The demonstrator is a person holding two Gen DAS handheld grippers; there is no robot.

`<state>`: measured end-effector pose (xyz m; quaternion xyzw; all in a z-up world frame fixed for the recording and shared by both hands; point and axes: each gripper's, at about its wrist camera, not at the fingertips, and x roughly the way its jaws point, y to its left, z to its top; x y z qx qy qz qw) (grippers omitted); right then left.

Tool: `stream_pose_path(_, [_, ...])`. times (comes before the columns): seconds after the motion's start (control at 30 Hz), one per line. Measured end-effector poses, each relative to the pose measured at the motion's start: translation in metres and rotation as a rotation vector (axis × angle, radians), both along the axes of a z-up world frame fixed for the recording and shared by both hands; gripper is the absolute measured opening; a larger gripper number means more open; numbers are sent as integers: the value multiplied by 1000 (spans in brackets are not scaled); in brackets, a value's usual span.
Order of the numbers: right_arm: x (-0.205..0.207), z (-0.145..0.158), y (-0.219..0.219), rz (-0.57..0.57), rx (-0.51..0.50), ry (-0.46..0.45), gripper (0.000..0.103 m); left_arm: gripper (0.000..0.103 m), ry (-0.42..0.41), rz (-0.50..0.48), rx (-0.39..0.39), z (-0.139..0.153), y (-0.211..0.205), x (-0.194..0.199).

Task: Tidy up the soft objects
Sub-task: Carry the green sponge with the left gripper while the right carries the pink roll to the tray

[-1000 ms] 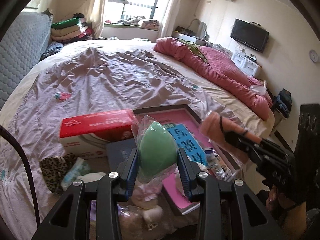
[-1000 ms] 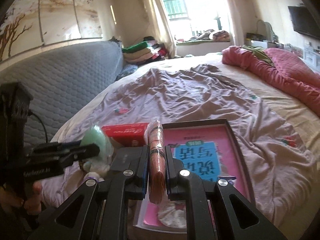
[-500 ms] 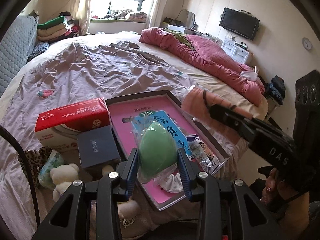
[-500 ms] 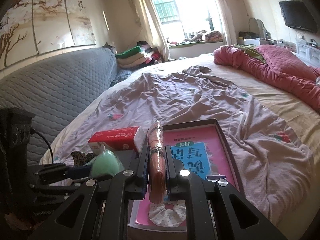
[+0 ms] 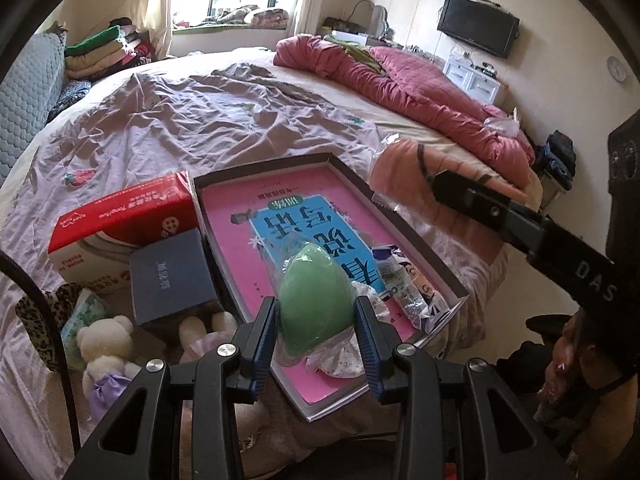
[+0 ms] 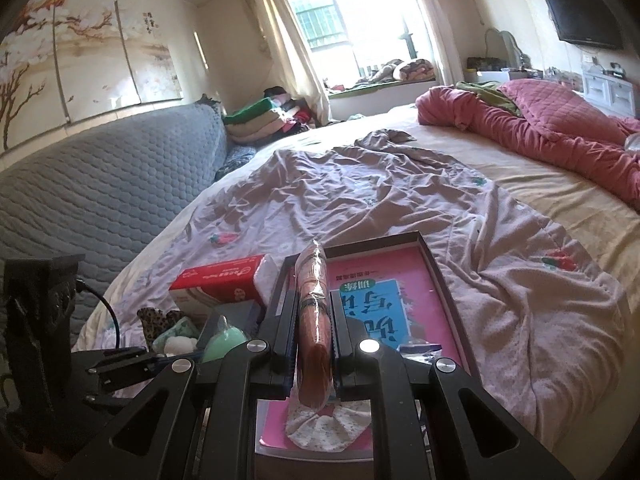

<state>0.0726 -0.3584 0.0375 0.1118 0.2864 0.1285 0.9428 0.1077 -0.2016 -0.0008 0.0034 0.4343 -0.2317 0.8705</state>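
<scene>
Green sponge (image 5: pixel 314 304) clamped in left gripper (image 5: pixel 316 344).

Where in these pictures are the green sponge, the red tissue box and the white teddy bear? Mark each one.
green sponge (image 5: pixel 314 298): left wrist view, middle of its wrapped body.
red tissue box (image 5: pixel 124 214): left wrist view, its red top face.
white teddy bear (image 5: pixel 105 338): left wrist view, its head.

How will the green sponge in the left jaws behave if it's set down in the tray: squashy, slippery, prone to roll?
The green sponge looks soft and light: a foam-like egg shape held between the left gripper jaws. Its clear wrapper is glossy, so it may slip. With its rounded, tapered form it will probably tip onto its side and roll a little in the tray.
</scene>
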Motion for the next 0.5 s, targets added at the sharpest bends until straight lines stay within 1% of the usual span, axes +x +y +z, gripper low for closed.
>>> stream_pose_path(0.07, [1, -2, -2, -4, 3, 5, 14, 38, 8, -12, -8, -3, -4, 0])
stream_pose_path(0.2, [4, -8, -3, -7, 1, 19, 14, 38, 18, -25, 9, -10, -12, 0])
stream_pose_path(0.5, [10, -22, -6, -21, -1, 52, 14, 38, 51, -40, 15, -23, -19, 7])
